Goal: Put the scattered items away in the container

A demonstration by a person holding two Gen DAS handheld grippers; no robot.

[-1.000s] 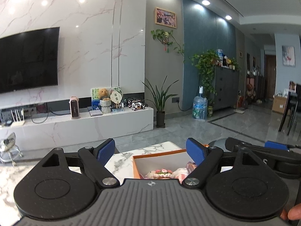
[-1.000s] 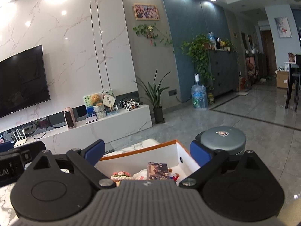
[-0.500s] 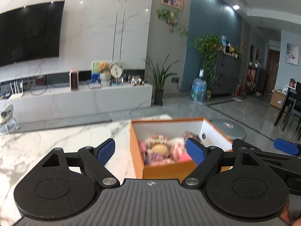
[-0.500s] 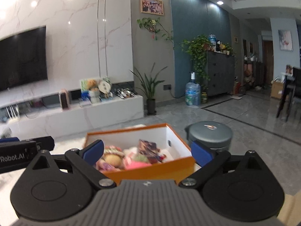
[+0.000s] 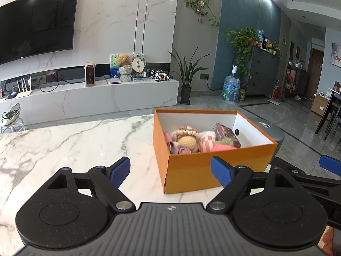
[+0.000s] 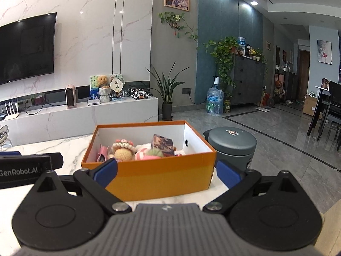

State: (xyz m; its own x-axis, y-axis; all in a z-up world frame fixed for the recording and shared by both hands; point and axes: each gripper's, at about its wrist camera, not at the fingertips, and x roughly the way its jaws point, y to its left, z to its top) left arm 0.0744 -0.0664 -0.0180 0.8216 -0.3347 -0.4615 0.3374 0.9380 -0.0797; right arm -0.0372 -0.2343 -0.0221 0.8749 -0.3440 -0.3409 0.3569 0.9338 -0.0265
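An orange box point(image 5: 213, 168) point(image 6: 162, 177) with a white inside stands on the marble table point(image 5: 64, 145). Inside it lie several crocheted toys, among them a yellow doll point(image 5: 186, 140) point(image 6: 123, 152) and a pink ball point(image 5: 205, 145), plus a dark printed card box point(image 5: 227, 135) point(image 6: 163, 145). My left gripper point(image 5: 170, 171) is open with nothing between its fingers, just in front of the box's left corner. My right gripper point(image 6: 168, 172) is open too, its blue pads either side of the box's near wall. Each gripper shows at the edge of the other's view.
A grey round lidded bin point(image 6: 232, 145) stands on the floor right of the table. Beyond are a white TV bench point(image 5: 89, 100), a wall TV point(image 5: 36, 23), potted plants and a water bottle point(image 6: 214, 100). A dark dining table and chairs point(image 6: 328, 111) are far right.
Both grippers have drawn back and tilted down from over the box. The box, seen only partly before, now shows whole in front of them. Both stay open.
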